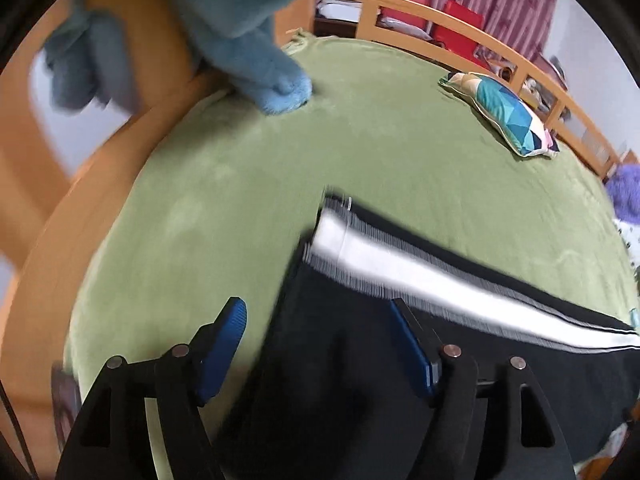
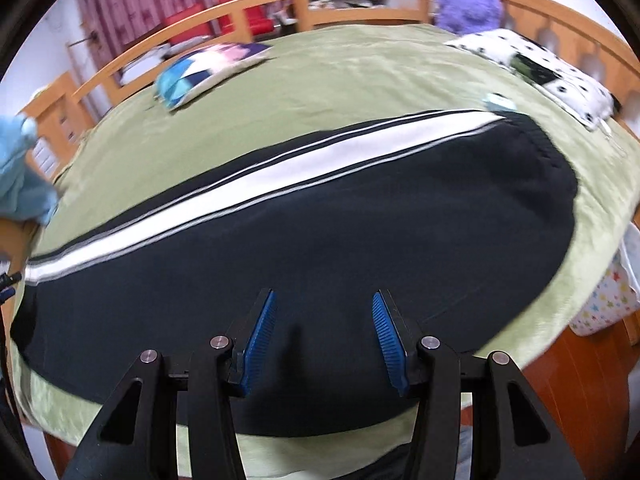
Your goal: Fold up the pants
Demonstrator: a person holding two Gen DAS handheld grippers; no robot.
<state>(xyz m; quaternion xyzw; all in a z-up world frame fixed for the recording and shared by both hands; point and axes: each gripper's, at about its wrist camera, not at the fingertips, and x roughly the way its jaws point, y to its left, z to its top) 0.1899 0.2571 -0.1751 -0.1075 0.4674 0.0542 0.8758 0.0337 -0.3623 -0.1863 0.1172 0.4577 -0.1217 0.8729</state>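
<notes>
Black pants (image 2: pixel 320 220) with a white side stripe (image 2: pixel 240 196) lie flat and lengthwise across the green blanket (image 2: pixel 360 80) on the bed. In the left wrist view the leg end of the pants (image 1: pixel 340 360) sits under my left gripper (image 1: pixel 316 303). Its jaws stand wide apart: one finger is over bare blanket (image 1: pixel 320 140), the other over black cloth. My right gripper (image 2: pixel 325 295) hovers over the pants near the bed's front edge, open with nothing between its blue pads (image 2: pixel 386 332).
A blue plush toy (image 1: pixel 248 40) hangs over the bed's left corner. A patterned pillow (image 2: pixel 208 68), a dotted white pillow (image 2: pixel 560 76) and a purple plush (image 2: pixel 468 4) lie at the far side. A wooden rail (image 1: pixel 440 48) rings the bed.
</notes>
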